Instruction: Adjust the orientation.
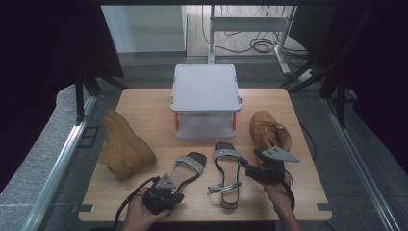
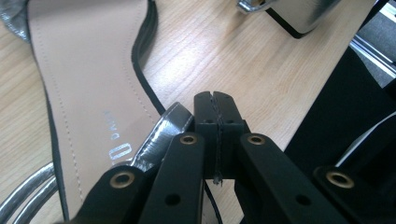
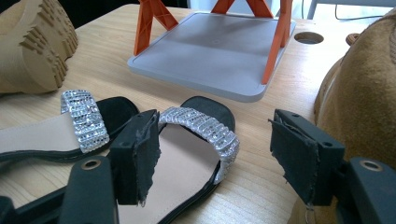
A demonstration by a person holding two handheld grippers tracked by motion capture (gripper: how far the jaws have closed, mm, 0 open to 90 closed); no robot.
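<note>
Two black sandals with glittering silver toe straps lie side by side near the table's front: the left sandal (image 1: 188, 166) and the right sandal (image 1: 226, 179). My left gripper (image 1: 179, 195) sits low at the heel end of the left sandal. In the left gripper view its pads are pressed together (image 2: 215, 112), with the tan insole (image 2: 84, 93) and a silver heel strap (image 2: 163, 130) just beside them. My right gripper (image 1: 245, 166) is level and points at the right sandal's toe. It stands open (image 3: 219, 154), and the sparkly strap (image 3: 201, 123) lies just ahead of the pads.
A grey two-tier shelf with orange legs (image 1: 206, 89) stands at the back middle of the wooden table (image 1: 144, 103). One tan boot (image 1: 122, 144) lies on its side at the left; another tan boot (image 1: 269, 130) stands close behind the right gripper.
</note>
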